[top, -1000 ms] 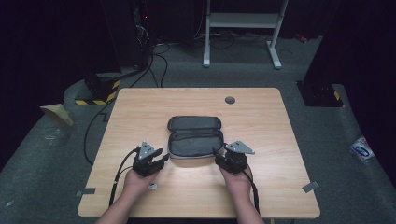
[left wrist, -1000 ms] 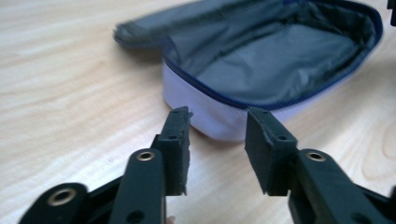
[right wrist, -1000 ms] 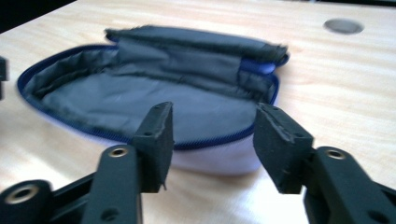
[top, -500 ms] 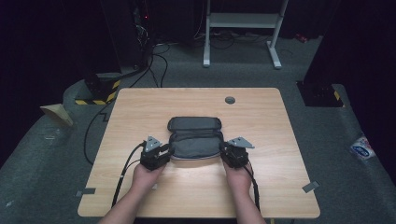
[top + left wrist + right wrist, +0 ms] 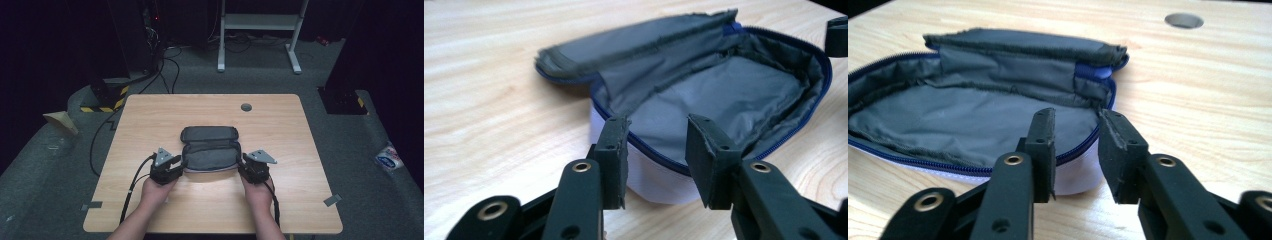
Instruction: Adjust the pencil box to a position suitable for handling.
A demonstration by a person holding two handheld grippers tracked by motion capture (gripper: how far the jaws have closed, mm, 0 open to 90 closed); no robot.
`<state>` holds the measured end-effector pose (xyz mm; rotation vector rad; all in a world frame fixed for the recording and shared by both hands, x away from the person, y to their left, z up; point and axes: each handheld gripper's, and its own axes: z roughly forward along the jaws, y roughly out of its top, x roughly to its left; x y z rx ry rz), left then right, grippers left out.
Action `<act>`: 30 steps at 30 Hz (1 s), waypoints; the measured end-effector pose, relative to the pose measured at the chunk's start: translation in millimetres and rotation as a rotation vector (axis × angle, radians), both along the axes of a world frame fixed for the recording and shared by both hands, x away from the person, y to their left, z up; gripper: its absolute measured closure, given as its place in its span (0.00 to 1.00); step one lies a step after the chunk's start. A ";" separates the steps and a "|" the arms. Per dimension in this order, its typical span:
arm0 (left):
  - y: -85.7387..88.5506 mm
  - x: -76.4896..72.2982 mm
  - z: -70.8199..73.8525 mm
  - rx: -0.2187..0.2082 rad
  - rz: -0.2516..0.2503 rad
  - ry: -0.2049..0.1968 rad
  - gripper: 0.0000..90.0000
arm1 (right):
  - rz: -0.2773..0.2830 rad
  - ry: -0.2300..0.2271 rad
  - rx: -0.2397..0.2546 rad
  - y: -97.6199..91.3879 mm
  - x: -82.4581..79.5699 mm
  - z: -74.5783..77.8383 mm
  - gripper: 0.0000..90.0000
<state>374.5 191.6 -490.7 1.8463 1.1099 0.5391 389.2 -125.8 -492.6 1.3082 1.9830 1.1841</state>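
Lying unzipped near the middle of the wooden table (image 5: 150, 115), a grey zip pouch (image 5: 210, 150) has its lid flap folded back toward the far edge and its grey fabric lining facing up. A blue zipper (image 5: 811, 125) runs along the rim, and the outer wall below the rim looks white in both gripper views.

Left gripper (image 5: 172, 167): held in the person's left hand (image 5: 155, 190), at the pouch's left end. In the left gripper view its jaws are spread, with a clear gap between the pads. The pouch's near rim lies just beyond the jaw tips and crosses that gap. Whether a pad touches the rim cannot be told.

Right gripper (image 5: 247, 167): held in the right hand (image 5: 257, 192), at the pouch's right end. In the right gripper view the jaws are likewise spread, and the rounded right corner of the pouch sits just past the tips. Contact cannot be told there either.

A black cable (image 5: 131, 190) trails from the left gripper toward the near table edge. A round grommet hole (image 5: 246, 107) sits in the tabletop beyond the pouch, well apart from it. The pouch interior holds nothing visible but the lining.
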 end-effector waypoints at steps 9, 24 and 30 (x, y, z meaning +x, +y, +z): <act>7.4 3.2 0.4 0.012 0.011 0.011 0.69 | -0.013 0.016 0.019 -12.1 2.8 2.6 0.73; -2.8 12.8 -4.8 0.038 0.007 0.025 0.78 | 0.001 0.044 0.012 9.5 11.9 -6.1 0.79; -3.2 13.5 -5.2 0.035 0.006 0.024 0.79 | 0.004 0.038 0.007 9.7 7.0 -6.6 0.79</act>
